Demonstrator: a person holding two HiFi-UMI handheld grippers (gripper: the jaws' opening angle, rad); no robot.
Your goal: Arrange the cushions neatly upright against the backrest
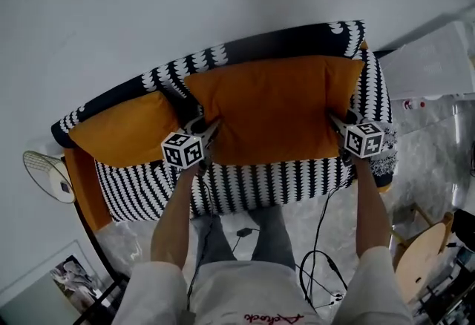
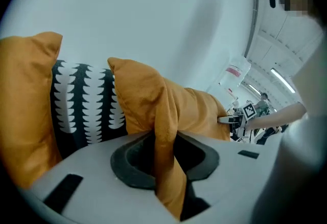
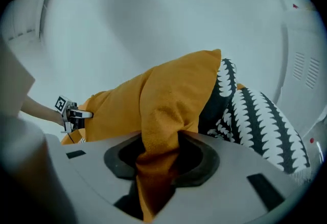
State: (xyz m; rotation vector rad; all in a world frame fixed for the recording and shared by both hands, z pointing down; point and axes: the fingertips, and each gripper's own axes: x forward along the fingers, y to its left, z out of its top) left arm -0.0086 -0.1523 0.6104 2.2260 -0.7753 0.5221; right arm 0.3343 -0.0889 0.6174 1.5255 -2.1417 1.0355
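A large orange cushion [image 1: 271, 112] is held up in front of the backrest of a black-and-white patterned sofa [image 1: 245, 186]. My left gripper [image 1: 202, 139] is shut on the cushion's left edge; its fabric [image 2: 166, 131] is pinched between the jaws. On the opposite side, my right gripper [image 1: 343, 130] is shut on the right edge, with orange cloth [image 3: 158, 141] bunched in its jaws. A second orange cushion [image 1: 122, 127] leans on the backrest at the sofa's left end and also shows in the left gripper view [image 2: 23, 100].
A white wall stands behind the sofa. A small white fan [image 1: 48, 175] is on the floor at the left. A white appliance [image 1: 430, 60] stands to the right, a wooden stool [image 1: 419, 257] at lower right. Cables [image 1: 319, 264] trail across the floor.
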